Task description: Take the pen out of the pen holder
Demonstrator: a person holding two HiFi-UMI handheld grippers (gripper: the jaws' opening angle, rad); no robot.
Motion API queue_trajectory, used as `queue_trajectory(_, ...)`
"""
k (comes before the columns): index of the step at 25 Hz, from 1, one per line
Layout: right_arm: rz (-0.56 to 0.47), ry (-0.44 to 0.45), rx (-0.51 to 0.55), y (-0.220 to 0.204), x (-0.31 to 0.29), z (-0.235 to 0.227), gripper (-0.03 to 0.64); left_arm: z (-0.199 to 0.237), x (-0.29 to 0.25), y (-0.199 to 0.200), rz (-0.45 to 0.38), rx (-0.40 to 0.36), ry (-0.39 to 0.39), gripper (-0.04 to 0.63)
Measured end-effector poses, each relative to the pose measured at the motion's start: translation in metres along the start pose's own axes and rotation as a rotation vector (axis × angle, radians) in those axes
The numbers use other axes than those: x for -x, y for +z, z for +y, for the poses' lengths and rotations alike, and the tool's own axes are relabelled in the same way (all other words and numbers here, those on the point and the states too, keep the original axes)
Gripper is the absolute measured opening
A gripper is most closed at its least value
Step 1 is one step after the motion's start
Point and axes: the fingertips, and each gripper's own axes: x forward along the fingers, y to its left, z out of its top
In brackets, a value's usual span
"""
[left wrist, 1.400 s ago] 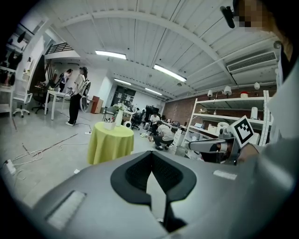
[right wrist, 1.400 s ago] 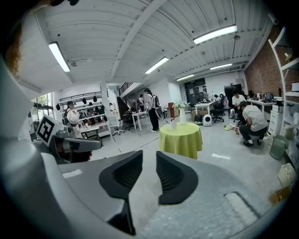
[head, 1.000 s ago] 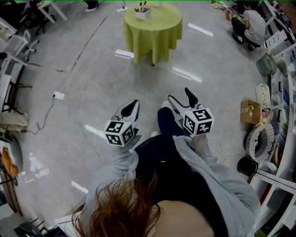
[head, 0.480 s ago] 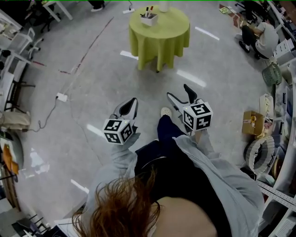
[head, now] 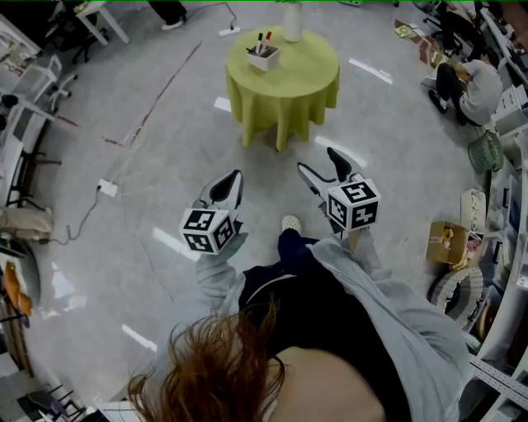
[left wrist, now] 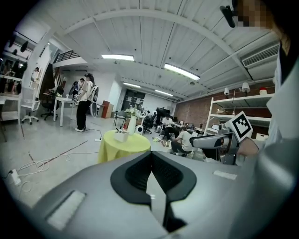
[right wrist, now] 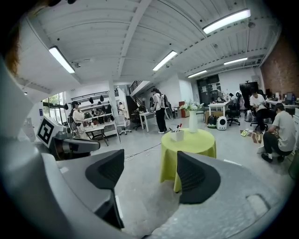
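Note:
A white pen holder [head: 263,56] with pens [head: 265,39] sticking out stands on a round table under a yellow-green cloth [head: 290,86], far ahead of me. The holder [right wrist: 177,135] and the table [right wrist: 189,150] also show in the right gripper view, and small in the left gripper view, holder [left wrist: 121,135] on table [left wrist: 122,147]. My left gripper [head: 227,186] is shut and holds nothing. My right gripper [head: 323,167] is open with nothing between its jaws. Both are held at waist height, well short of the table.
A white vase [head: 292,22] stands on the table behind the holder. A cable and power strip [head: 106,188] lie on the floor at left. Shelves, a cardboard box [head: 446,243] and a crouching person [head: 476,86] are at right. Desks and chairs [head: 33,78] line the left.
The table has come nearer and lower in the head view as the person walks toward it. Both grippers keep the same pose in front of the body.

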Motion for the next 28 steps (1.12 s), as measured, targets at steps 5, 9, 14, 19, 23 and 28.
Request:
queue_trajectory(5, 0.007, 0.017, -0.003, 0.011, -0.023, -0.031, 0.348, 0.008, -0.033, 0.013, -0.008, -0.002, 0.022, 0.018)
queue_trajectory(9, 0.013, 0.044, -0.006, 0.017, -0.042, -0.046, 0.348, 0.016, -0.050, 0.020, -0.006, 0.002, 0.048, 0.018)
queue_trajectory(14, 0.022, 0.072, 0.001, 0.025, -0.062, -0.062, 0.348, 0.028, -0.071, 0.025, -0.005, 0.013, 0.076, 0.018)
queue_trajectory(19, 0.023, 0.086, -0.001, 0.030, -0.071, -0.078, 0.348, 0.031, -0.086, 0.030, -0.020, 0.020, 0.098, 0.018)
queue_trajectory(23, 0.034, 0.102, -0.003, 0.026, -0.074, -0.084, 0.348, 0.028, -0.089, 0.022, -0.013, 0.029, 0.114, 0.018)
queue_trajectory(28, 0.068, 0.130, 0.000, 0.013, -0.077, -0.080, 0.348, 0.034, -0.083, 0.005, 0.003, 0.084, 0.147, 0.018)
